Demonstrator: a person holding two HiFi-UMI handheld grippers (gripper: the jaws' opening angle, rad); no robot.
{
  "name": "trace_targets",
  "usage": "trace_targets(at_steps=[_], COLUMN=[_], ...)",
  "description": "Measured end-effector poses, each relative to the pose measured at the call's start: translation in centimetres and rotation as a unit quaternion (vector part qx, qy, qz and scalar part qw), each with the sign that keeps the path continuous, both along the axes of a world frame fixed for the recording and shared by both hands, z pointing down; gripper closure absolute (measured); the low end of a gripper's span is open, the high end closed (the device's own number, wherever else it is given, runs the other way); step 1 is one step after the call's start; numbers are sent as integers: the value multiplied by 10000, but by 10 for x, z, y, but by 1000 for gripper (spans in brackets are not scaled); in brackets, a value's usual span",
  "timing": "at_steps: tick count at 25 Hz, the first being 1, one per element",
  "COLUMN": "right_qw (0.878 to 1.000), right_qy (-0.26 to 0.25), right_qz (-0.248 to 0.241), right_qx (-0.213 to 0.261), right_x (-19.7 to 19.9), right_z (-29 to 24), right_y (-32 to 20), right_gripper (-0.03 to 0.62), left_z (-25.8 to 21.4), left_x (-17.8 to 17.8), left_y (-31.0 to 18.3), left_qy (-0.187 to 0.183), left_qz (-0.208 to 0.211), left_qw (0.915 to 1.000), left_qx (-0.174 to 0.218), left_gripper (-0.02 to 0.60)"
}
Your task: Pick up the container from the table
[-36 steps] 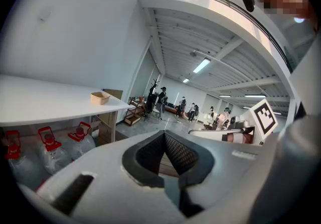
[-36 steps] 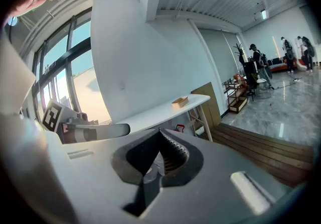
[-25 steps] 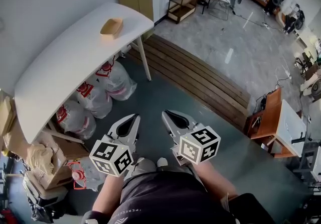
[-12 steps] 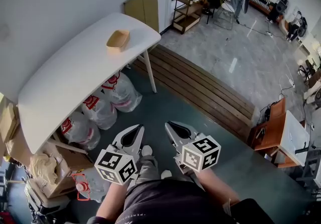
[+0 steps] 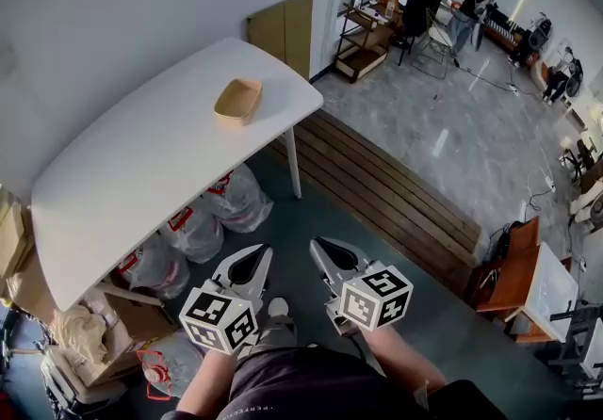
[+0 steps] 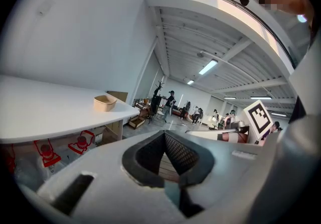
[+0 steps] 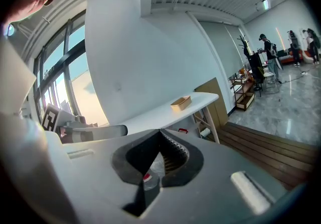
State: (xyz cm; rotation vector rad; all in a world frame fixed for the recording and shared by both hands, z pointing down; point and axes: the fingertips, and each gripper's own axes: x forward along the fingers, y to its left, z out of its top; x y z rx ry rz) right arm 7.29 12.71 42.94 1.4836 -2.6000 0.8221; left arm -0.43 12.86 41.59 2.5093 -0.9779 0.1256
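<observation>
1. standing well back from the white table (image 5: pixel 141 164), a person holds the left gripper (image 5: pixel 259 256) and the right gripper (image 5: pixel 325 250) side by side low in the head view, both aimed toward the table's right end.
2. the container (image 5: pixel 237 100) sits on that right end, near the rounded corner, well apart from both grippers and up-frame to their left.
3. both grippers are clenched: each gripper view shows its jaws meeting at the tips with nothing between them.
4. in the left gripper view the container (image 6: pixel 105 102) stands to the left of the jaws, close to the tabletop's end; in the right gripper view the container (image 7: pixel 180 102) shows far off, just above and right of the jaw tips.
5. white bags (image 5: pixel 236 201) with red print crowd the space under the table, beside the slanted table leg (image 5: pixel 294 162).
6. dark floor (image 5: pixel 311 211) runs between the grippers and the table; a strip of wooden slats (image 5: pixel 396 183) borders it to the right, with pale polished floor beyond.
7. the container is tan, shallow and oblong with rounded corners, open-topped and resting upright.
</observation>
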Motion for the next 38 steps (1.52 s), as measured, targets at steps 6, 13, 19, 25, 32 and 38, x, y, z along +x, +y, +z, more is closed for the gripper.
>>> trace_targets(at_steps=[6,13,19,25,32,38], right_qw=[10000,9998,9998,9995,9995,9997], right_qy=[-47,-57,24,37,18,56], right_qz=[-73,-186,-58,31,45,-24], right_qx=[-47,-96,-190,-300,-299,-254], right_x=[-17,-42,-57,-59,-61,-60], right_z=[0,3,12,18,17,19], right_y=[-43,-81,-105,-123,-158,-200], right_gripper=[597,597,597,597,597,597], left_z=[0,4,11,18,22,22], left_x=[-14,-32,-46,-52,-59,-59], left_y=[-38,-73,-94,-110,-135,-173], left_qy=[-16,-83,-117,-117,-142,-190], left_qz=[-57,36,163,132,19,-112], left_qw=[10000,9999,9997,9997,9996,9996], left_qx=[-46,-73,-104,-179,-224,-200], left_gripper=[592,592,592,592,592,591])
